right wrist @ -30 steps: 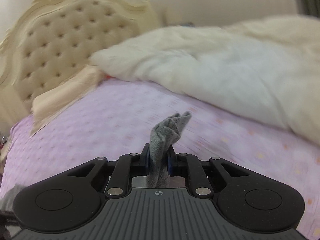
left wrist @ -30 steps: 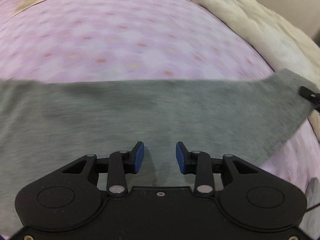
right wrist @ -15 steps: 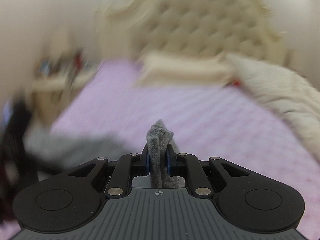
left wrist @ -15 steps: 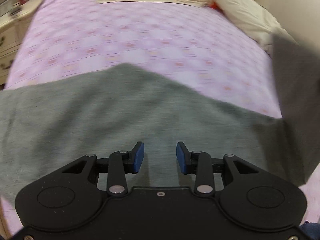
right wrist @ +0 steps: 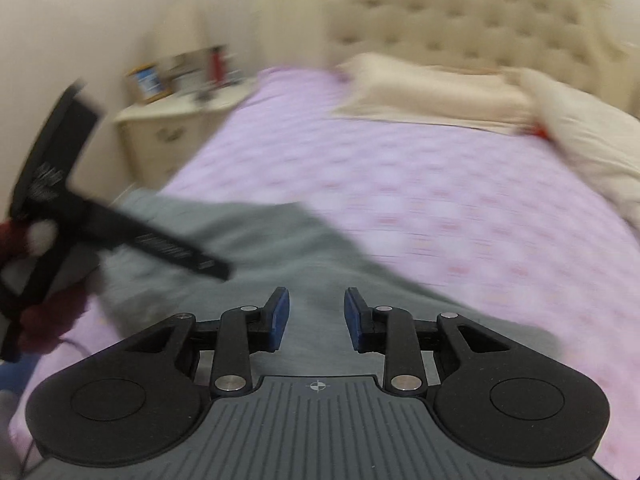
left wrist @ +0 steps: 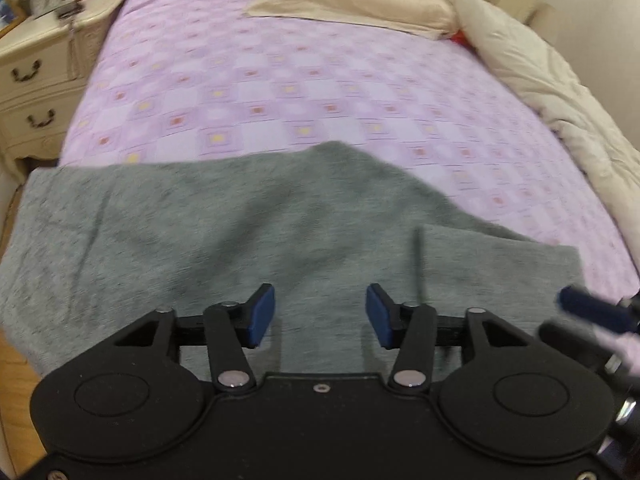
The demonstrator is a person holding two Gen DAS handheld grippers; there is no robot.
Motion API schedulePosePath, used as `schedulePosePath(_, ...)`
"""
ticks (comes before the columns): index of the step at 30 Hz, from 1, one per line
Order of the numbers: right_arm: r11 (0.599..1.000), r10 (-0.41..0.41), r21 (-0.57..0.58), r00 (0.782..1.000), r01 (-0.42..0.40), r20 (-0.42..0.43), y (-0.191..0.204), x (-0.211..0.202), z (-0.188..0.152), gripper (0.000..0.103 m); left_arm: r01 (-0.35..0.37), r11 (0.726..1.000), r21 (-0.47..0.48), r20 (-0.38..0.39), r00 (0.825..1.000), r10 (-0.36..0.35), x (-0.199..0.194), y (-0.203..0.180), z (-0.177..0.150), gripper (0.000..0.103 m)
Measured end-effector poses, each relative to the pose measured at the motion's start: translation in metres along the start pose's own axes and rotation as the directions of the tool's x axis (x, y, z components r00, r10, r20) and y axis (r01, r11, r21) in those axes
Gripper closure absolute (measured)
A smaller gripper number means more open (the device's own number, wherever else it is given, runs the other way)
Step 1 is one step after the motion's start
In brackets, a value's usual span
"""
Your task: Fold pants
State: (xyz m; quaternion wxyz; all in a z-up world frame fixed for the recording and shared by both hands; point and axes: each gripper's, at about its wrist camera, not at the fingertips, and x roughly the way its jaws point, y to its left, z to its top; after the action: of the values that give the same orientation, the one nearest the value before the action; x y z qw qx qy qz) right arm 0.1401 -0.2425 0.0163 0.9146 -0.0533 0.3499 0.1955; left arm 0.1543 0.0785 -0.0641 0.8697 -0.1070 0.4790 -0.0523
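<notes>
The grey pants [left wrist: 224, 220] lie spread across the near part of the pink patterned bed [left wrist: 280, 92], with a folded-over layer [left wrist: 500, 256] at the right. My left gripper [left wrist: 320, 316] is open and empty just above the fabric. My right gripper [right wrist: 316, 316] is open and empty over the pants [right wrist: 256, 248]; its blue fingertip [left wrist: 592, 312] shows at the right edge of the left wrist view. The left gripper body [right wrist: 60, 200], held in a hand, shows blurred at the left of the right wrist view.
A cream duvet [left wrist: 560, 92] is bunched along the bed's right side and a beige pillow [left wrist: 352, 4] lies at the head under a tufted headboard [right wrist: 480, 20]. A cream nightstand [left wrist: 36, 72] with small items stands left of the bed. Wooden floor [left wrist: 16, 392] shows at lower left.
My right gripper swung left over the bed, opened and let go of the pants end, which now lies folded over the rest. My left gripper stayed open above the fabric.
</notes>
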Motion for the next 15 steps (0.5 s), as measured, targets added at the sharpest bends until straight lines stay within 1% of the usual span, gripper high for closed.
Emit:
schedulePosePath(1, 0.997, -0.030, 0.068, 0.999, 0.030, 0.010, -0.013, -0.008, -0.005, 0.073, 0.022, 1.000, 0.012, -0.006, 1.000, -0.022, 0.002, -0.006, 0.000, 0.040)
schedulePosePath(2, 0.983, -0.043, 0.182, 0.999, 0.037, 0.029, -0.030, -0.014, -0.008, 0.073, 0.045, 0.999, 0.021, -0.016, 0.999, -0.044, 0.006, -0.012, 0.000, 0.038)
schedulePosePath(4, 0.932, -0.070, 0.361, 0.992, 0.027, 0.107, -0.061, -0.027, -0.015, 0.074, 0.079, 0.997, 0.023, -0.048, 0.996, -0.078, 0.015, -0.022, 0.000, 0.038)
schedulePosePath(6, 0.869, -0.122, 0.494, 0.977, 0.021, 0.173, -0.084, -0.037, -0.026, 0.074, 0.102, 0.995, 0.016, -0.089, 0.991, -0.100, 0.026, -0.032, -0.002, 0.037)
schedulePosePath(7, 0.840, -0.140, 0.542, 0.969, 0.008, 0.201, -0.092, -0.039, -0.032, 0.073, 0.103, 0.995, 0.015, -0.110, 0.989, -0.101, 0.030, -0.036, -0.003, 0.037)
schedulePosePath(8, 0.813, -0.139, 0.583, 0.966, -0.014, 0.218, -0.099, -0.039, -0.039, 0.073, 0.100, 0.995, 0.016, -0.130, 0.987, -0.097, 0.035, -0.041, -0.005, 0.037)
schedulePosePath(11, 0.717, -0.135, 0.694, 0.964, -0.064, 0.229, -0.116, -0.035, -0.058, 0.073, 0.097, 0.995, 0.032, -0.172, 0.981, -0.090, 0.044, -0.053, -0.011, 0.036)
schedulePosePath(12, 0.689, -0.137, 0.722, 0.967, -0.065, 0.217, -0.121, -0.032, -0.061, 0.073, 0.092, 0.995, 0.040, -0.175, 0.981, -0.084, 0.046, -0.056, -0.012, 0.031)
schedulePosePath(13, 0.665, -0.146, 0.745, 0.968, -0.055, 0.202, -0.127, -0.030, -0.063, 0.073, 0.090, 0.995, 0.045, -0.176, 0.981, -0.081, 0.046, -0.060, -0.013, 0.028)
schedulePosePath(14, 0.636, -0.164, 0.770, 0.968, -0.042, 0.188, -0.132, -0.026, -0.065, 0.073, 0.089, 0.995, 0.044, -0.180, 0.980, -0.080, 0.047, -0.063, -0.013, 0.024)
schedulePosePath(15, 0.606, -0.178, 0.795, 0.969, -0.030, 0.173, -0.132, -0.024, -0.070, 0.073, 0.086, 0.995, 0.041, -0.184, 0.980, -0.077, 0.048, -0.065, -0.013, 0.021)
